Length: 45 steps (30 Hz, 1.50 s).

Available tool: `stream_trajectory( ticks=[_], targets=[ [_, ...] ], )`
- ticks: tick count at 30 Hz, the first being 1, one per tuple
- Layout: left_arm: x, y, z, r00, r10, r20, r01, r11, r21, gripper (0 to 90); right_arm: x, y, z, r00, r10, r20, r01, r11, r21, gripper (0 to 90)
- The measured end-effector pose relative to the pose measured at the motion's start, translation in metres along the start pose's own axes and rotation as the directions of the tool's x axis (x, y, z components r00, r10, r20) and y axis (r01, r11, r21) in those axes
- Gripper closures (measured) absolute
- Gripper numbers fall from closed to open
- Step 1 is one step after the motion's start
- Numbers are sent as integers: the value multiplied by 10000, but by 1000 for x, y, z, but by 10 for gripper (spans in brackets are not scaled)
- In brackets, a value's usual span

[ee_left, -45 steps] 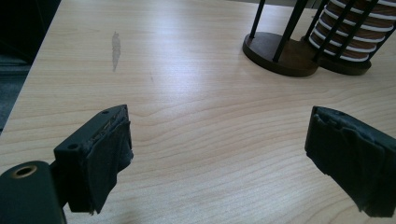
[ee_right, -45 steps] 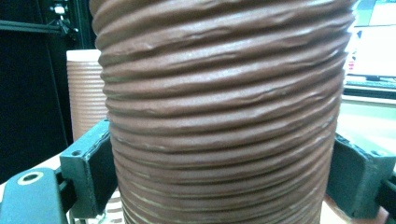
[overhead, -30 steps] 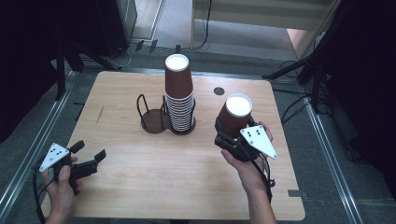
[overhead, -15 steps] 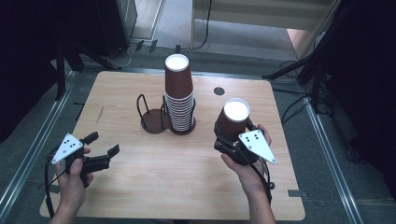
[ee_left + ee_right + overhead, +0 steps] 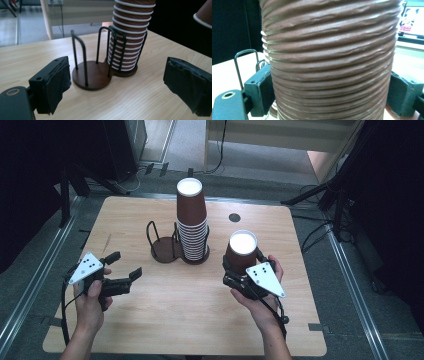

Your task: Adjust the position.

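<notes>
A tall stack of brown ribbed paper cups (image 5: pixel 192 222) stands upside down in one ring of a black wire double holder (image 5: pixel 161 247) at the table's middle. The holder's other ring is empty. My left gripper (image 5: pixel 125 265) hovers at the left front, open with nothing between its pads. In the left gripper view, that gripper (image 5: pixel 120 85) faces the holder (image 5: pixel 92 75) and the cup stack (image 5: pixel 130 37). My right gripper (image 5: pixel 242 262) is shut on a single upside-down brown cup (image 5: pixel 241 251) right of the stack. In the right gripper view, both pads (image 5: pixel 262 90) press the sides of this cup (image 5: pixel 332 57).
The wooden table (image 5: pixel 150 315) has a small dark round hole (image 5: pixel 234 217) behind the held cup. Metal rails run along the floor on both sides, and black stands and cables sit beyond the far edge.
My left gripper has moved right and risen, coming closer to the wire holder. The right gripper has stayed nearly still with its cup.
</notes>
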<state>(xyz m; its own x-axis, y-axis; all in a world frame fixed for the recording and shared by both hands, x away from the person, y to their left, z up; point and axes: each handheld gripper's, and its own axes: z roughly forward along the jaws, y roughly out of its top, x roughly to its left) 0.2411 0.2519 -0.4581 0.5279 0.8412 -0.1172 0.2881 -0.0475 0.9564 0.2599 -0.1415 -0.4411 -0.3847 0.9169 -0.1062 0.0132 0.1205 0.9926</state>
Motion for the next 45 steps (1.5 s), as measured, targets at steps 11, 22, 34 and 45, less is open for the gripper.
stream_trajectory(
  ticks=[11, 22, 34, 45],
  targets=[
    [-27, 8, 16, 9915, 577, 1165, -602, 9980, 174, 78, 6, -11, 4, 9992, -383, 96, 381, 9991, 170, 118],
    [-47, 13, 24, 9613, 913, 2601, -1090, 9925, 545, 23, 20, -24, 3, 9937, -1116, -123, 1118, 9936, 142, 118],
    [-64, 12, 31, 9520, 1378, 2733, -1647, 9833, 780, 0, 35, -34, 2, 9785, -2046, -269, 2051, 9786, 174, 116],
    [-77, 7, 39, 9389, 1662, 3015, -2048, 9736, 1012, 6, 54, -44, 3, 9509, -3024, -658, 3041, 9525, 181, 115]
  ],
)
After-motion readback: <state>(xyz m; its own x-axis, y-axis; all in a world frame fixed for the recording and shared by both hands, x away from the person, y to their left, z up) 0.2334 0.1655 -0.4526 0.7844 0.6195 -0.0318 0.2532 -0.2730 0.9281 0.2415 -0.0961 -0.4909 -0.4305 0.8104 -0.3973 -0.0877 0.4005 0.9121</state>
